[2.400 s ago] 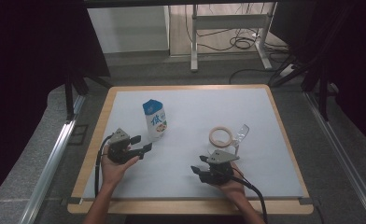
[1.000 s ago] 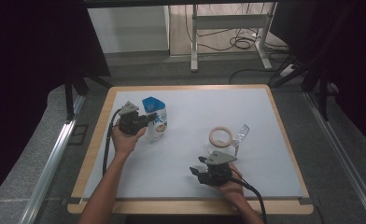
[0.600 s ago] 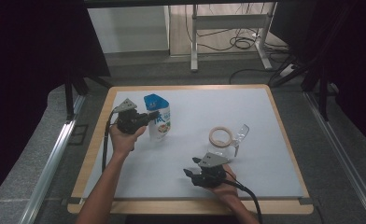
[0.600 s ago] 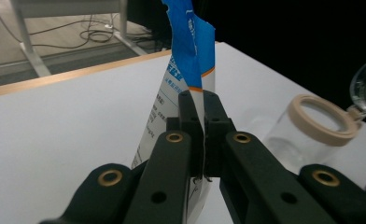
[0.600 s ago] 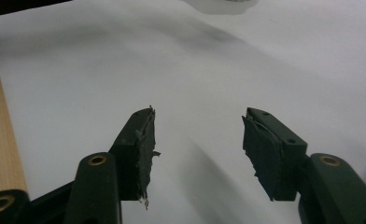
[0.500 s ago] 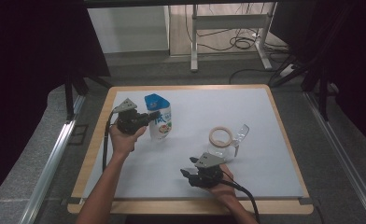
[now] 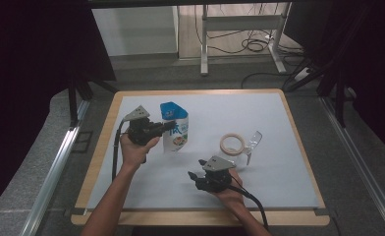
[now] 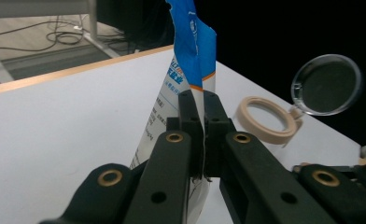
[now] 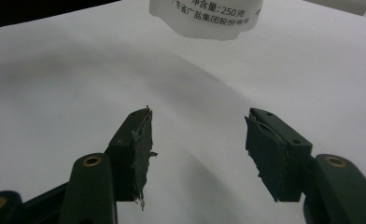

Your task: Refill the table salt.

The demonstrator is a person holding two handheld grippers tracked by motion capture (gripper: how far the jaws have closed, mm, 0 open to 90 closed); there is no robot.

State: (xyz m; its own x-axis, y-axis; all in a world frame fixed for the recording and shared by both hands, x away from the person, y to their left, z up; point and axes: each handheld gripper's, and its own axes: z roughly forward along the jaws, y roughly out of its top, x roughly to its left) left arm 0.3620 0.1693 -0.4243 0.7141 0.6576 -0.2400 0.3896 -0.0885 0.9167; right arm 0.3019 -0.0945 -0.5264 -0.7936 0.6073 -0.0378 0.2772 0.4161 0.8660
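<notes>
The left gripper (image 8: 197,135) pinches a pouch (image 7: 175,127) by its side edge — the black fingers (image 8: 188,114) are closed flat on the thin film. The pouch is soft plastic, white with printed text and a blue top band, and it stands upright at the left of the tabletop (image 7: 279,182), which is a pale, matte sheet inside a light wooden frame.

The right gripper (image 9: 197,154) sits low at the near middle, and its fingers (image 9: 137,144) stand partly open with nothing between them (they have just been widening); their dark pads look worn and frayed at the edges. Its view shows the pouch's white, rounded bottom (image 9: 207,18) ahead.

To the right lies a beige ring (image 7: 233,144) — flat and round — touching a clear round lens (image 8: 326,84) with a glossy rim.
</notes>
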